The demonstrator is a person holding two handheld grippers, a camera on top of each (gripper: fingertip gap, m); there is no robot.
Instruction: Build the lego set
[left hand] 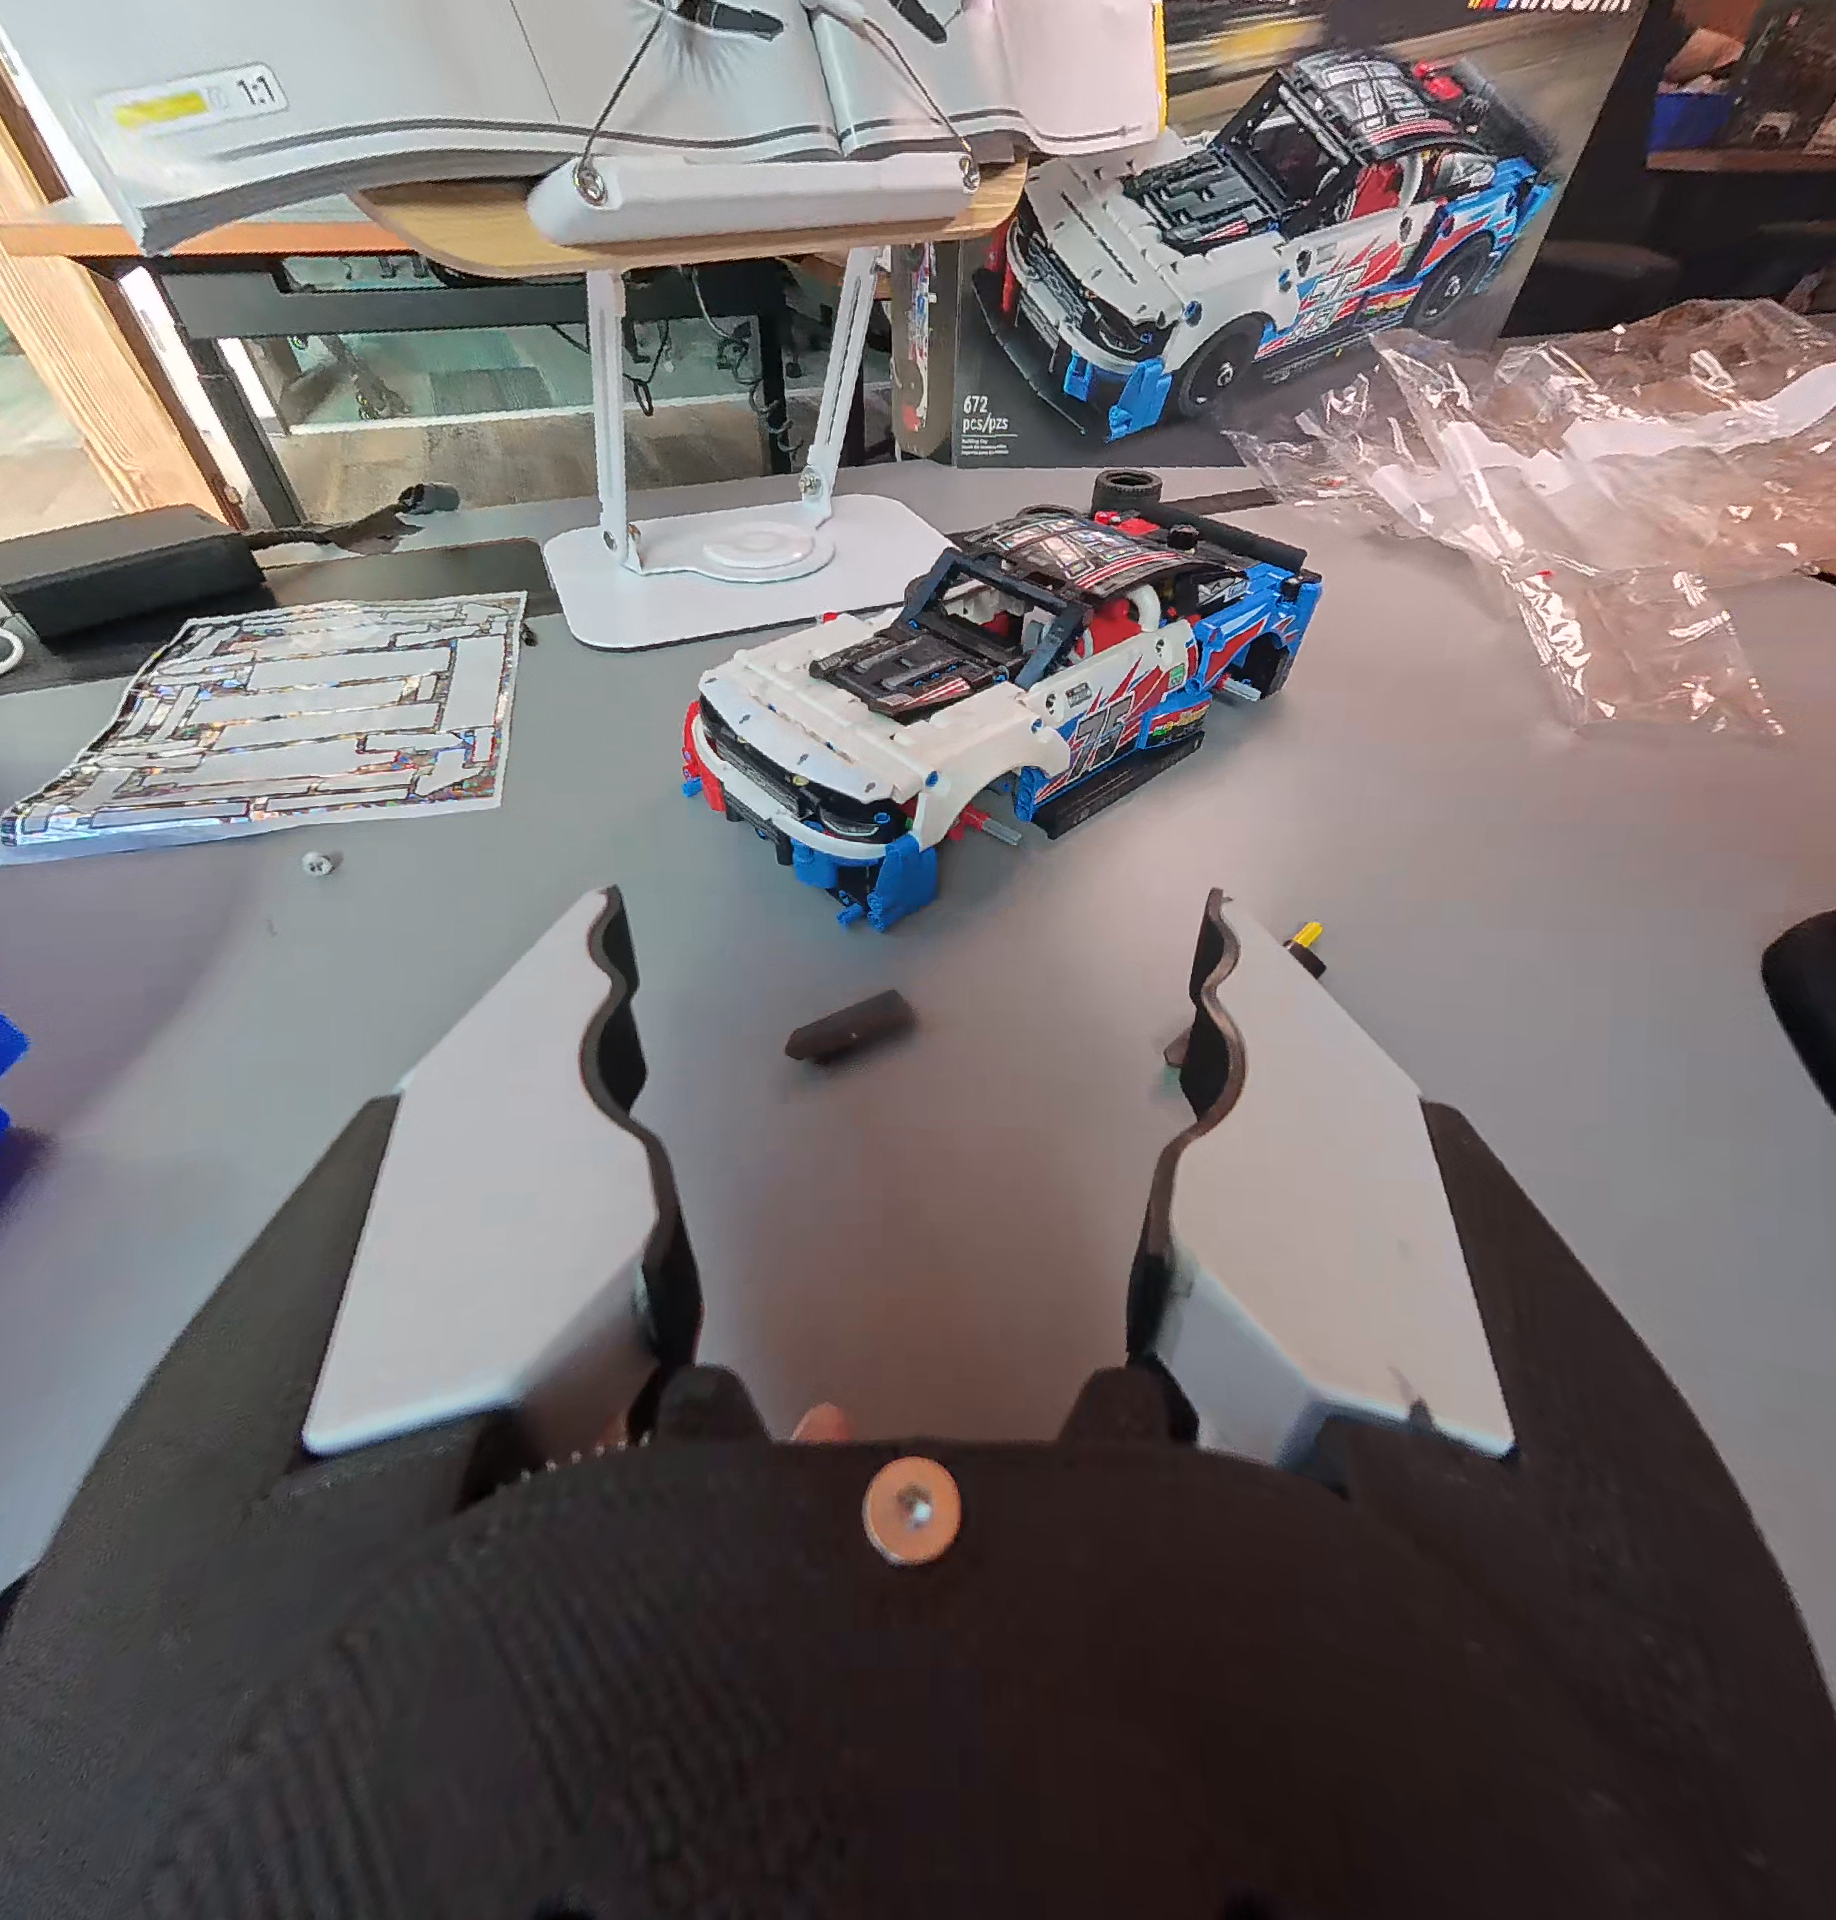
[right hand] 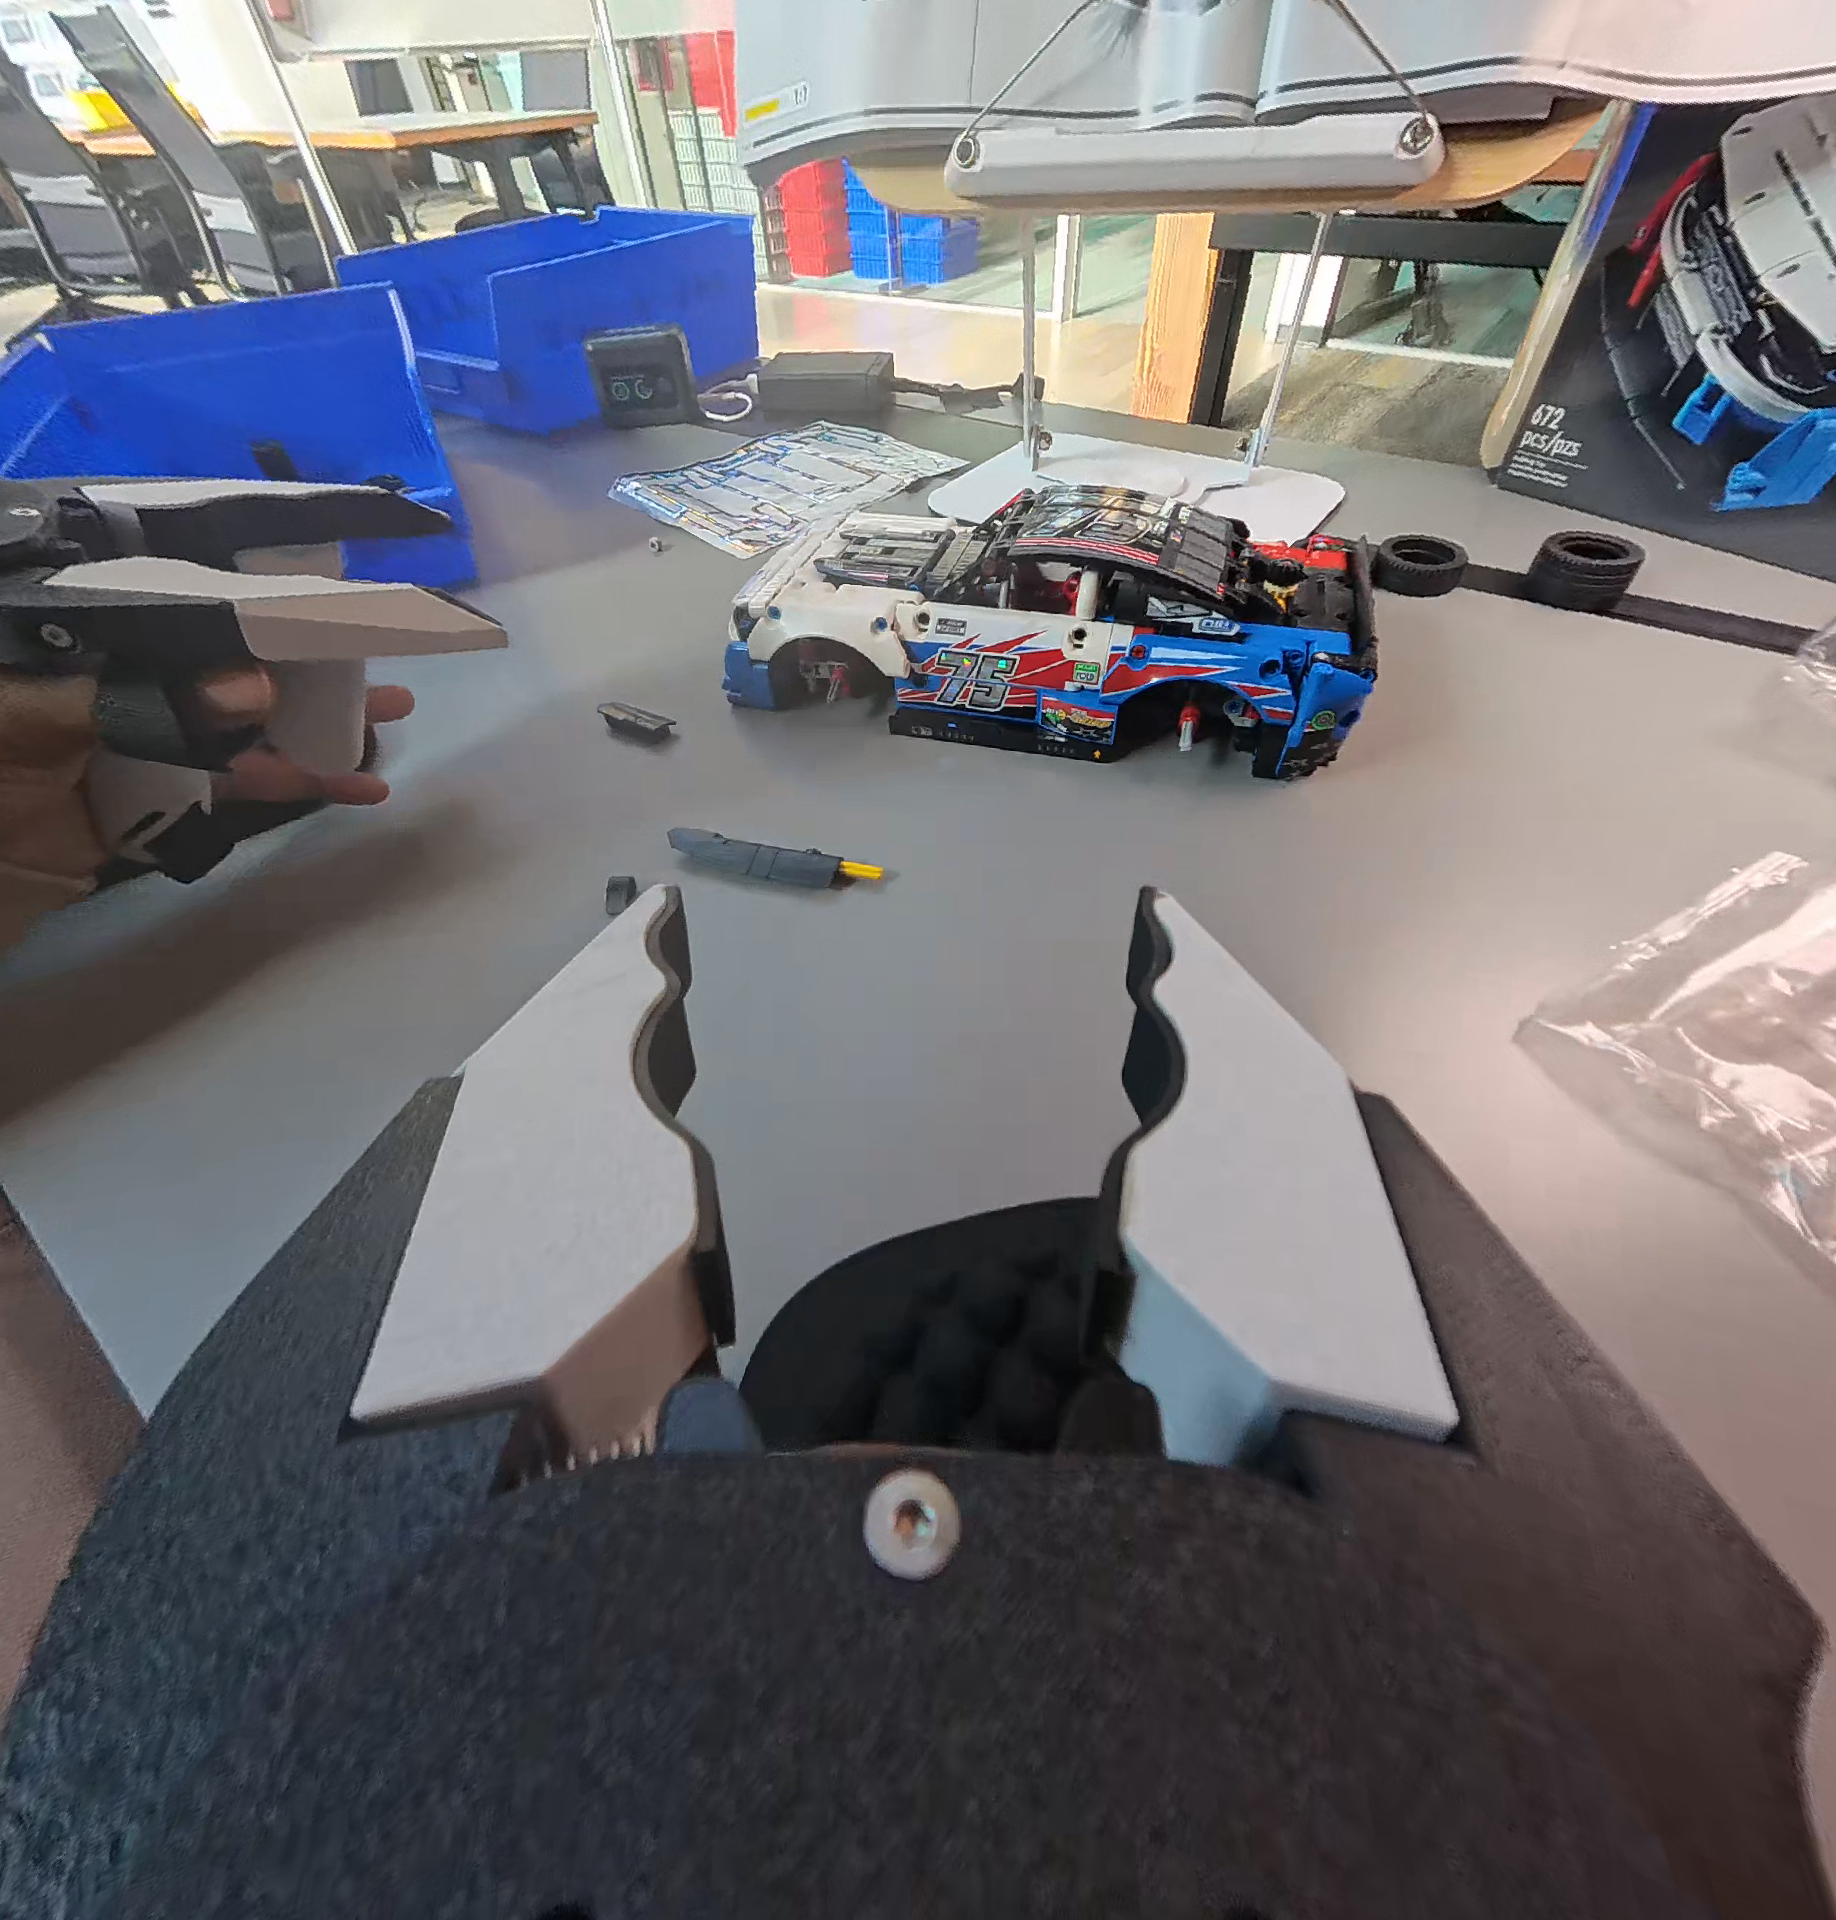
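The lego race car (left hand: 997, 707), white, blue and red, stands on the grey table (left hand: 1309, 1039) with bare axles in its wheel arches; it also shows in the right wrist view (right hand: 1049, 644). My left gripper (left hand: 912, 914) is open and empty, short of a small black piece (left hand: 849, 1027). My right gripper (right hand: 909, 904) is open; a black tyre (right hand: 945, 1330) shows low between its finger bases, and the jaws stand wide of it. A dark grey piece with a yellow pin (right hand: 768, 860) lies just ahead. The left gripper (right hand: 474, 571) shows at the left, held by a hand.
Two loose tyres (right hand: 1421, 564) (right hand: 1584, 566) lie behind the car. A sticker sheet (left hand: 270, 717), a white book stand (left hand: 727, 582) with the manual, the set's box (left hand: 1278, 260), clear plastic bags (left hand: 1620, 520) and blue bins (right hand: 249, 416) ring the work area. To reach the small black piece (left hand: 849, 1027) in a straight line is about 9 cm for my left fingers, about 25 cm for my right.
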